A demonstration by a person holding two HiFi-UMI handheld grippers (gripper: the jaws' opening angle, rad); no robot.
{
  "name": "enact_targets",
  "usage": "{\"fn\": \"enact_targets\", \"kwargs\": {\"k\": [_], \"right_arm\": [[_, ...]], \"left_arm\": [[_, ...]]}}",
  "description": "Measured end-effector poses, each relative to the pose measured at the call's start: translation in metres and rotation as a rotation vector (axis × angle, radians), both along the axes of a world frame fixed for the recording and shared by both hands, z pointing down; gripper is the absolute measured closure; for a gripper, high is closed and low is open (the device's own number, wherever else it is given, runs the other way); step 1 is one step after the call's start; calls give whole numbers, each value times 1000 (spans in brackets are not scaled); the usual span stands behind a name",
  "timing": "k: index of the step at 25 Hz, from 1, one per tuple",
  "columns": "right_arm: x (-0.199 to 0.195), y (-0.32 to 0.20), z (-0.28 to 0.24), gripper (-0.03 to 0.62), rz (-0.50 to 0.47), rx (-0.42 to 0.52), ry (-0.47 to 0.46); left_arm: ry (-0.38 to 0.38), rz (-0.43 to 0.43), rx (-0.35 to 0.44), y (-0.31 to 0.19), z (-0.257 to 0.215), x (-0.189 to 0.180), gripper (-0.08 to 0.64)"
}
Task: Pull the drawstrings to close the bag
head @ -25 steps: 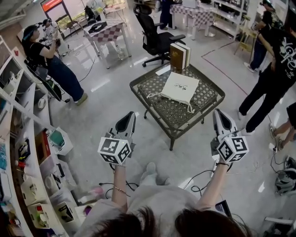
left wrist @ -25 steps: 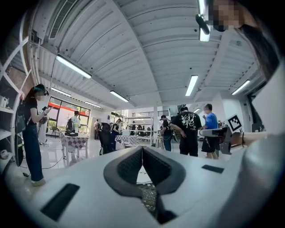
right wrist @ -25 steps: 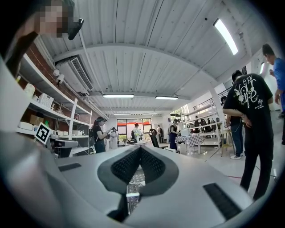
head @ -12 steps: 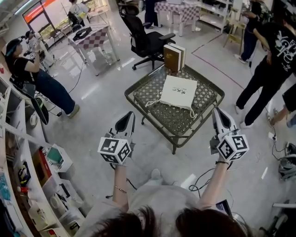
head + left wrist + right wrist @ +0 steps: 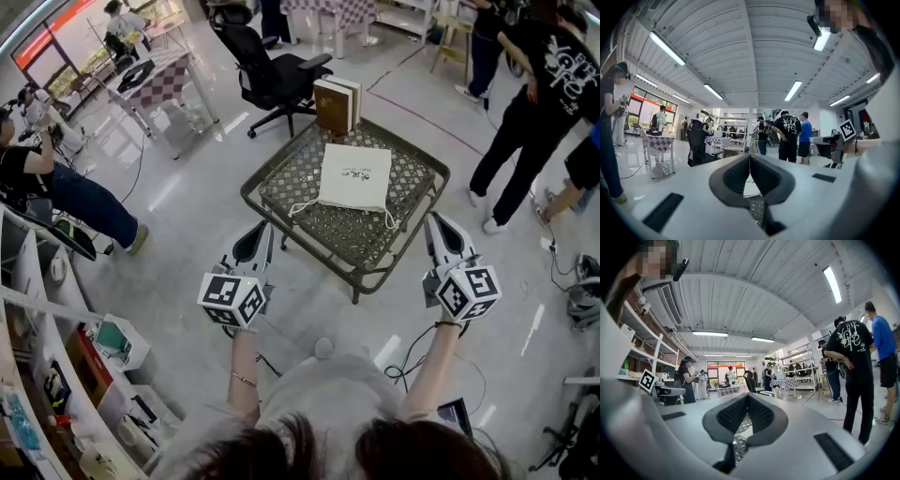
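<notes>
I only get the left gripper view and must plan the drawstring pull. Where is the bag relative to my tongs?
Observer: The white bag lies flat on the lattice table, ahead and to the right of the left tongs, which are not touching it.
Operator: Where are the cords?
Observer: The drawstrings trail from the bag's near edge, one loop at each corner.
Operator: And the other side?
Observer: The right tongs are shut and empty, held by the table's near right corner.
</notes>
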State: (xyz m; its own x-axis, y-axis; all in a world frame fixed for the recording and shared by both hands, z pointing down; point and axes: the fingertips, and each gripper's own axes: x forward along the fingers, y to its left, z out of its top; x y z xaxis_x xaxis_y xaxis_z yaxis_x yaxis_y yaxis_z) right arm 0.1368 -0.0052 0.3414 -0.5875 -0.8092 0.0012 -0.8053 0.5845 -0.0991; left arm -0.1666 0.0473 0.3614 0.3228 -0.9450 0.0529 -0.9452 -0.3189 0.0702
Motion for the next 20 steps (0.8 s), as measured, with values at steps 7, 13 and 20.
{"fn": "enact_targets", "kwargs": {"k": [7, 13, 20], "right_arm": [[3, -4, 16, 571, 50, -51, 58], [10, -22, 31, 571, 71, -96, 78], [10, -74, 39, 571, 75, -123, 103]], "left_arm": [[6, 53, -28, -21, 12, 8, 535], [-23, 69, -69, -45, 29, 19, 535], [-25, 87, -100, -94, 44, 19, 535]]}}
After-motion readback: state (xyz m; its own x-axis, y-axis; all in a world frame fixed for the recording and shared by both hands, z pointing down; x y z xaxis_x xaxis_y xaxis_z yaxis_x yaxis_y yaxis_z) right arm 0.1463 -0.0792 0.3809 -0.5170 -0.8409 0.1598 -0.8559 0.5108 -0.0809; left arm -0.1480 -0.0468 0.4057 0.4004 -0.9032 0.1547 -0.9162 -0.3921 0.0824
